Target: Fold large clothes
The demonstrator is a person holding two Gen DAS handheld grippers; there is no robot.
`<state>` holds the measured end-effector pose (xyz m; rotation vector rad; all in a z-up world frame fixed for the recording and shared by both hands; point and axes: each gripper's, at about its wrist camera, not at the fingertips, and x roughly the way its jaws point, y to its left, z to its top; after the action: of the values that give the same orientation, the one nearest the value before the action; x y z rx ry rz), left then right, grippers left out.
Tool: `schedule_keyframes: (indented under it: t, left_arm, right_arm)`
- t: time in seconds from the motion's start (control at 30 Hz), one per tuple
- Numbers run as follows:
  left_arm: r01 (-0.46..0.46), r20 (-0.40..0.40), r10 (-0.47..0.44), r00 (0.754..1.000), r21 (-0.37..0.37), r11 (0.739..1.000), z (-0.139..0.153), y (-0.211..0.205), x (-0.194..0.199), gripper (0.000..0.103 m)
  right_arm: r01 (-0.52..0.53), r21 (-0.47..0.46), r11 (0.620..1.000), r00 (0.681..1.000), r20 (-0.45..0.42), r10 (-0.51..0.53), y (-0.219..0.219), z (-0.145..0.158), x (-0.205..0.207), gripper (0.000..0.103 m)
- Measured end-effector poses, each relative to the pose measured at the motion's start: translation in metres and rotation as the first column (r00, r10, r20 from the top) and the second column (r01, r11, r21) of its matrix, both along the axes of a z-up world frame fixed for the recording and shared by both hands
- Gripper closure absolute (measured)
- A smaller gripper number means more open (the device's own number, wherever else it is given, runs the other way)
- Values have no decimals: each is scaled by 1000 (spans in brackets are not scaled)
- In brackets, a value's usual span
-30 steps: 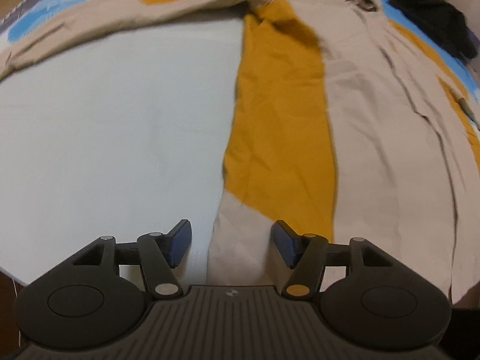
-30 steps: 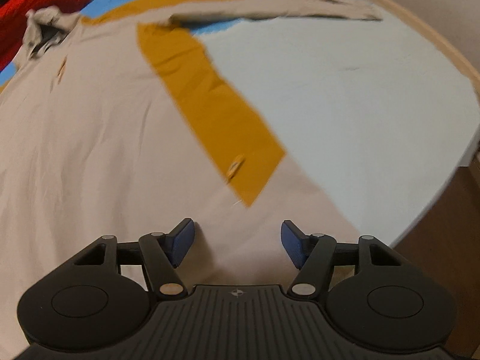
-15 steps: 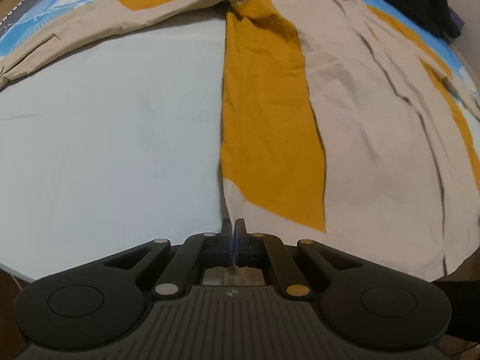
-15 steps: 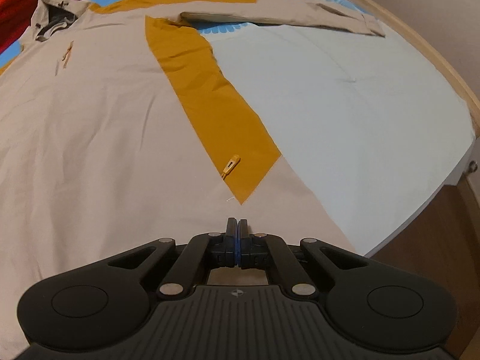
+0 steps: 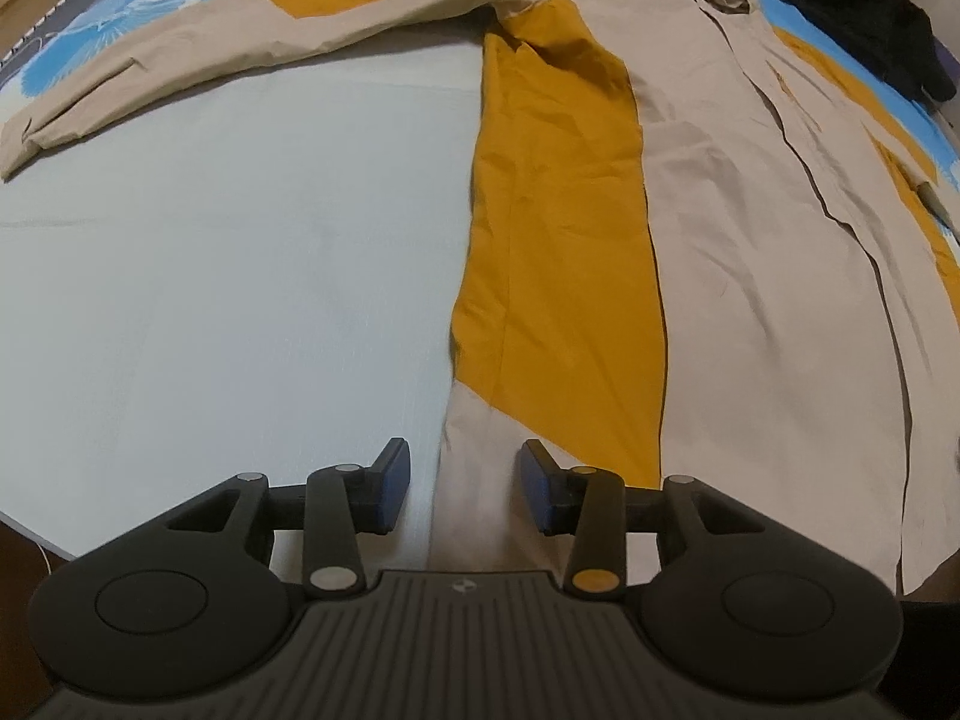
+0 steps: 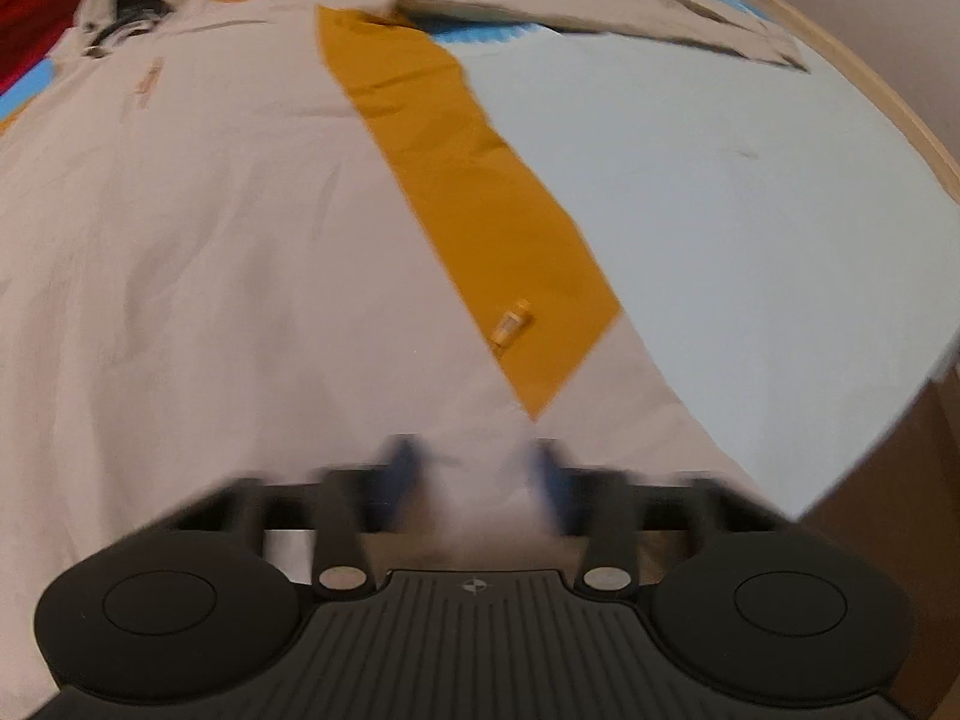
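The beige-and-mustard jacket [image 5: 750,252] lies spread flat on the pale sheet [image 5: 240,270]. The left gripper [image 5: 465,486] gapes over its near hem; the blurred right gripper [image 6: 474,474] also stands parted. Only the right view shows a small orange toggle [image 6: 510,324].

bare sheet [image 5: 210,300] beside jacket [image 5: 750,240], dark clothes [image 5: 870,30] beyond

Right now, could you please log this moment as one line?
left claw: open | right claw: open | jacket: flat, unfolded | hem: ungripped

Motion blur smears the right hand-held gripper [image 6: 474,471] and its blue fingertips [image 6: 403,468].
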<state>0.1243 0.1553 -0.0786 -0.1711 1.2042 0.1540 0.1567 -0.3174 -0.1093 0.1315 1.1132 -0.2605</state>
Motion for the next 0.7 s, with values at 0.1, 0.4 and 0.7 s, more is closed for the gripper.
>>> schedule_keyframes:
  t: [0.1, 0.4, 0.7]
  left_arm:
    - [6, 13, -6, 1000, -1, 1000, 2, -4, 3, 58]
    - [-5, -1, 5, 1000, 3, 1000, -1, -8, 5, 53]
    - [-4, -16, 4, 1000, 2, 1000, -4, -6, 7, 53]
  right_arm:
    - [-30, 7, 1000, 1000, 4, 30, 0, 0, -3, 103]
    - [120, -60, 991, 990, 84, -115, -23, 16, -6, 71]
    - [90, -19, 996, 996, 0, -90, -17, 1, 1, 35]
